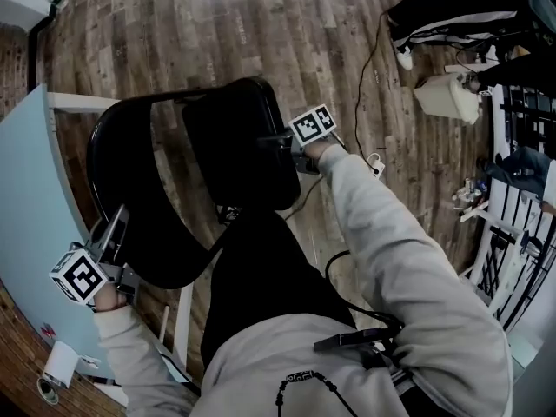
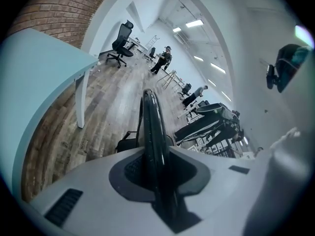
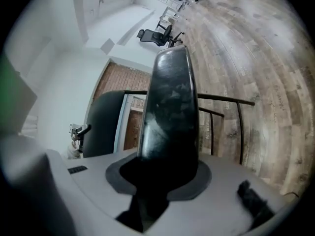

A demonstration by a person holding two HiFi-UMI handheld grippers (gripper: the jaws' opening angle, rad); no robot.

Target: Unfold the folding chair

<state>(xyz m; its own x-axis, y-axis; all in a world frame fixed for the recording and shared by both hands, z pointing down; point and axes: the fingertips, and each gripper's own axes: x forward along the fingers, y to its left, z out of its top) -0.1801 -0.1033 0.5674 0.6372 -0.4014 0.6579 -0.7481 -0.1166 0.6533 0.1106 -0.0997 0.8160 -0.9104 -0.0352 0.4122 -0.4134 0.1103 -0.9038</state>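
Observation:
The black folding chair [image 1: 230, 146] stands in front of me on the wood floor, seen from above in the head view. Its curved backrest [image 1: 109, 176] is at the left, its seat panel [image 1: 239, 137] in the middle. My left gripper [image 1: 117, 226] is shut on the backrest's lower rim, which shows as a thin black edge [image 2: 153, 132] running between the left gripper's [image 2: 156, 173] jaws. My right gripper [image 1: 283, 142] is shut on the seat's right edge. In the right gripper view the broad seat panel [image 3: 170, 102] fills the right gripper's [image 3: 165, 176] jaws, with the backrest [image 3: 101, 124] behind it.
A pale blue table [image 1: 26, 189] stands close on the left, its white leg [image 2: 81, 102] near the chair. A cable [image 1: 373, 59] runs over the floor to the right. White racks [image 1: 512, 224] and a person's legs [image 1: 452, 11] are at the right. An office chair [image 2: 120, 45] stands far off.

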